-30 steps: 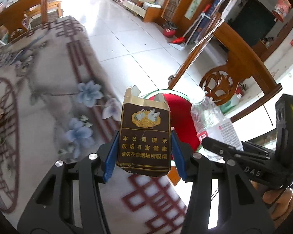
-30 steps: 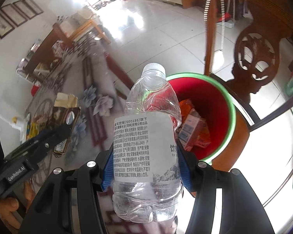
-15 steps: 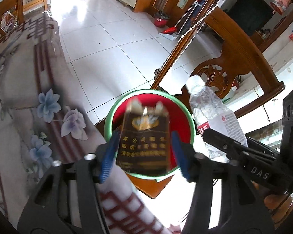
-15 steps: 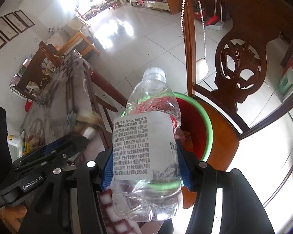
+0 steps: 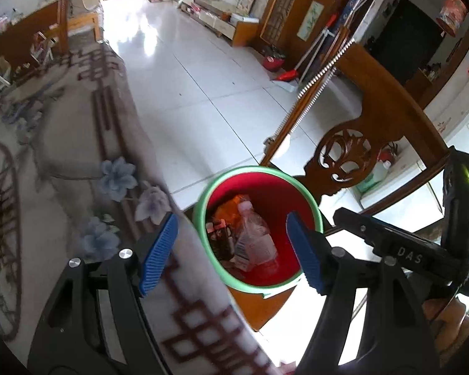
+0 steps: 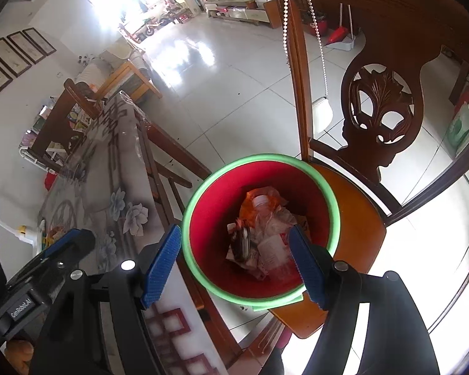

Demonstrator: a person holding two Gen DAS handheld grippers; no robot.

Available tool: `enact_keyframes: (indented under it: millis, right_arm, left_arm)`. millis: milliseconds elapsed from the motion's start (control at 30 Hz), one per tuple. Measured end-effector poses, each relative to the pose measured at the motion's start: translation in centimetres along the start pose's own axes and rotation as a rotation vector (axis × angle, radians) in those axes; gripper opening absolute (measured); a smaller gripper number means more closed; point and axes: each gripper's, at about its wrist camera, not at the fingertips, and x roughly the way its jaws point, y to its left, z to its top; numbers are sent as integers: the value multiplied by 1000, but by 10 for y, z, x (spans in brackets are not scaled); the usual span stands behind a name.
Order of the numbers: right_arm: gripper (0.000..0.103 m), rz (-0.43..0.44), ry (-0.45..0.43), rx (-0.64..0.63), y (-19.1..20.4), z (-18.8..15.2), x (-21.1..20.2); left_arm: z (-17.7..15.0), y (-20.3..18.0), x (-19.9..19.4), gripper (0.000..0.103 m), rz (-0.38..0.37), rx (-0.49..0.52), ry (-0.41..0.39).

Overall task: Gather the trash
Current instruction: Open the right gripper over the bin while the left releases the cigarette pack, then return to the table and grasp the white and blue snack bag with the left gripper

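In the left wrist view, the left claw (image 5: pixel 233 253) stands wide apart with nothing between its blue pads (image 5: pixel 159 251), held over the near edge of the red bin (image 5: pixel 300 192) with the green rim. The bin sits on the seat of a wooden chair (image 5: pixel 369 125), whose carved back rises behind it, and just beside the bin on the left runs the surface (image 5: pixel 78 168), covered in a cloth with blue flowers and red lattice lines. Inside the bin lies a clear plastic bottle (image 5: pixel 254 240) with its cap toward the far wall, a dark cigarette pack (image 5: pixel 220 239) touching it on the left, and an orange wrapper (image 5: pixel 233 203) behind both. To the right of the bin the other tool shows as a black bar with a person's hand under it — its fingertips are out of frame here. In the right wrist view, the right claw (image 6: pixel 236 267) is likewise spread wide and empty, its blue pads (image 6: pixel 161 264) straddling the near rim of the bin (image 6: pixel 334 206) from above. The bottle (image 6: pixel 272 243) rests on the bin's floor among crumpled clear plastic (label facing up), with the cigarette pack (image 6: pixel 242 243) just left of it and the orange wrapper (image 6: pixel 253 201) at the far side. The chair (image 6: pixel 378 109) backs the bin, and the surface (image 6: pixel 115 168) stretches away to the bin's left — the left tool's black body sits low beside it.
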Motion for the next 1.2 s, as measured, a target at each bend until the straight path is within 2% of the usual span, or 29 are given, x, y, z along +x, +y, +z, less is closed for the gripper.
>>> enact_keyframes:
  millis: [267,633,933,1200]
  right_arm:
    - [69,25,7,-32,28,-15,0]
    - [70,-9,49,-83,70,-50,7]
    - [73,-11,88,-164,137,-82,25]
    - [73,7,160,-246,211,-122,53]
  left_arm:
    - [-10,29,-28,70,28,-40,-40]
    - [-58,104,-56,70,104,-132,-18]
    - [-107,183,-84,70,157,-240,-4]
    - [-157,265,-116,70,227,-358,24]
